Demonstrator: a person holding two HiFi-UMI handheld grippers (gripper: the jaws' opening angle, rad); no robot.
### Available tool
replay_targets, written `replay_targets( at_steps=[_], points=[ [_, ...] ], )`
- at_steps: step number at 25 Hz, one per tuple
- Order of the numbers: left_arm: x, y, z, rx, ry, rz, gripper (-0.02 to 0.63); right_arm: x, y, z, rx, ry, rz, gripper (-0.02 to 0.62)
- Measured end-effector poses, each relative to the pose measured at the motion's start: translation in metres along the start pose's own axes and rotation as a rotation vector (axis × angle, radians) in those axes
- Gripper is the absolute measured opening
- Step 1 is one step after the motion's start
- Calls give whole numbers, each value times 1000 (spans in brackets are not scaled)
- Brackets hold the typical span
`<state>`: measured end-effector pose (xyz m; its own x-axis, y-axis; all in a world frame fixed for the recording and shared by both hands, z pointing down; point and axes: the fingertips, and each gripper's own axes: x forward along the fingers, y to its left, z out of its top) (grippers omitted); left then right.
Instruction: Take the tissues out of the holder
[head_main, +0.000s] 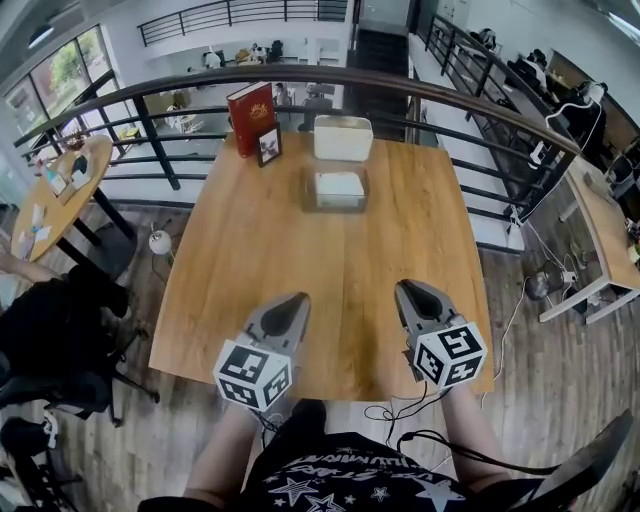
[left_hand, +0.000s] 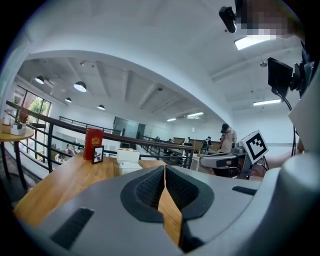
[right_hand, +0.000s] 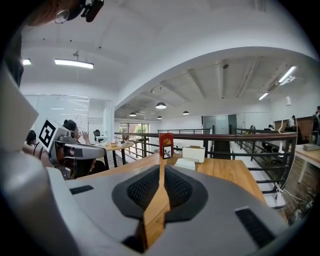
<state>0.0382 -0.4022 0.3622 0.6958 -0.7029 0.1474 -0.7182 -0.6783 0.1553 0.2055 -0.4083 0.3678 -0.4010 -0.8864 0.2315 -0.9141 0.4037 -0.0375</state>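
Observation:
A clear holder (head_main: 339, 189) with a stack of white tissues inside sits on the far half of the wooden table (head_main: 330, 290); the holder (left_hand: 128, 167) also shows small in the left gripper view, and the holder (right_hand: 185, 163) in the right gripper view. My left gripper (head_main: 297, 299) rests over the near part of the table, left of centre, jaws shut with nothing between them. The right gripper (head_main: 405, 289) is level with it on the right, also shut and empty. Both point toward the holder from well short of it.
Behind the holder stands a white box (head_main: 343, 137). A red book (head_main: 250, 118) and a small picture frame (head_main: 268, 145) stand at the far left corner. A dark railing (head_main: 300, 75) curves behind the table. Another round table (head_main: 60, 185) is to the left.

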Motion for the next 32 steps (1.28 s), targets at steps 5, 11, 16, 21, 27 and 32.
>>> replay_targets(
  at_steps=[5,11,16,21,27,32],
  points=[
    [28,38,26,-6,-11,1,20,41,-21,30,-2,-13,-15,38],
    [73,86,48,-2,-29,-5,20,100,-48,45,-13,0,-40,38],
    [116,131,57,3,-22,0,20,160,-71,53,-37,22,-44,38],
    [162,170,59,5,1,1,20,218,-91,54,-32,37,-41,38],
    [204,211,44,9,38,-19,20,286,-103,46,-43,61,-12,38],
    [235,243,35,-11,64,-24,20,338,-118,40,-77,93,-2,38]
  ],
)
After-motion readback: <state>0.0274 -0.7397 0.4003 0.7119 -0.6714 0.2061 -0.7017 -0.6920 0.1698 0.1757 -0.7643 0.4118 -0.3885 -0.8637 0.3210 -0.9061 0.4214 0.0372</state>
